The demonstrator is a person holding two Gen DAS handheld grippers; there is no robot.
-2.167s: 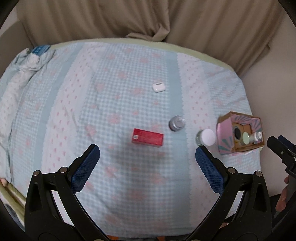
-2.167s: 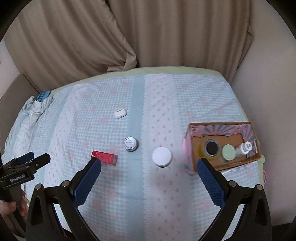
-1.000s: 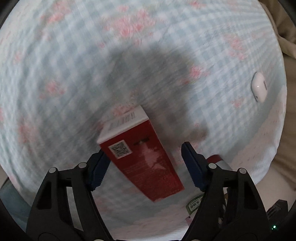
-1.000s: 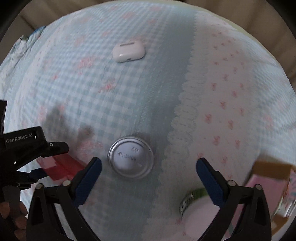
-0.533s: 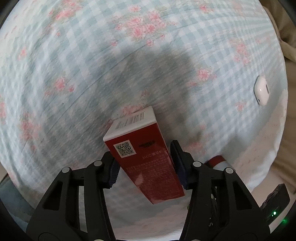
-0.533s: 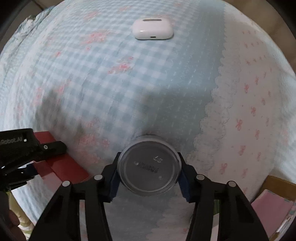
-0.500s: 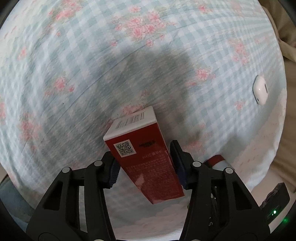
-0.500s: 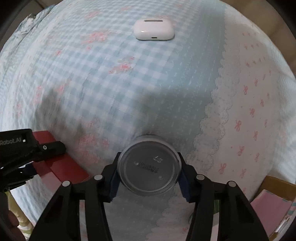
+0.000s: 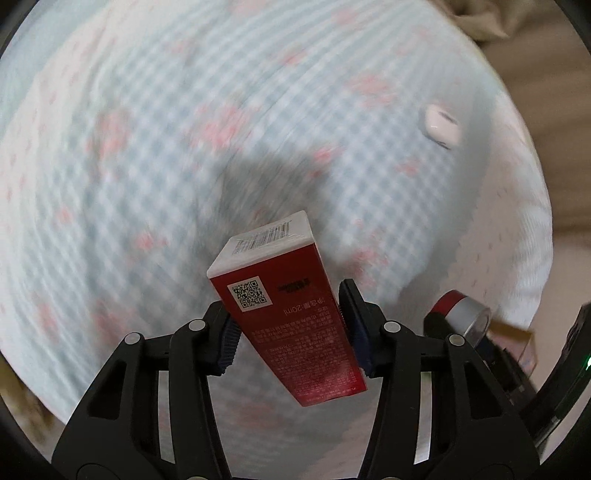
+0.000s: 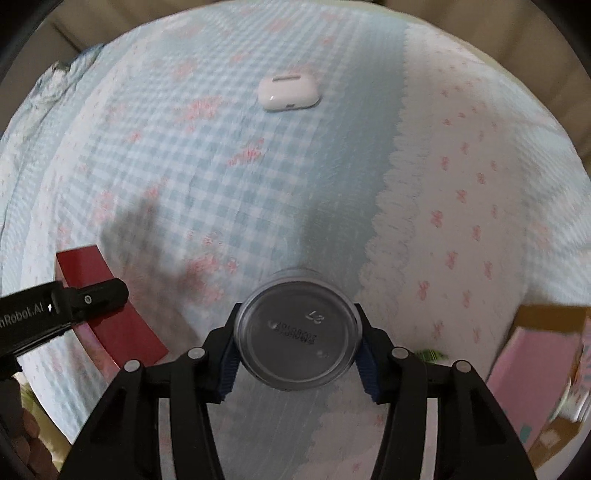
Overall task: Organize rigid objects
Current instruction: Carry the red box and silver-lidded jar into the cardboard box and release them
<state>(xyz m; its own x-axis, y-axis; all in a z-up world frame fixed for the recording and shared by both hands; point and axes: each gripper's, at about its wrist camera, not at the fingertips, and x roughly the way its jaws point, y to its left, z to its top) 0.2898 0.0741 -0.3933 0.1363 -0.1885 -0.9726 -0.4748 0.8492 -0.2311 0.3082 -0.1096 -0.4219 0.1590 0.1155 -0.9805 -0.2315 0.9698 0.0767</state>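
The left tongs (image 9: 288, 332) pinch the red box (image 9: 291, 325) (tilted), the right tongs (image 10: 297, 347) pinch the round jar (image 10: 297, 338)

You are in a home bedroom: a bed (image 10: 229, 192) with a blue gingham floral quilt, beige curtains (image 9: 491, 18) at one o'clock.

The red box (image 9: 291, 325) reads "20ml" beside a QR code; the left gripper (image 10: 44, 317) reads "nRobot.AI".

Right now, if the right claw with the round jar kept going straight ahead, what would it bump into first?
Probably just the checked bedspread. The right claw holds the round jar; the white earbud case lies farther along, though depth is unclear.
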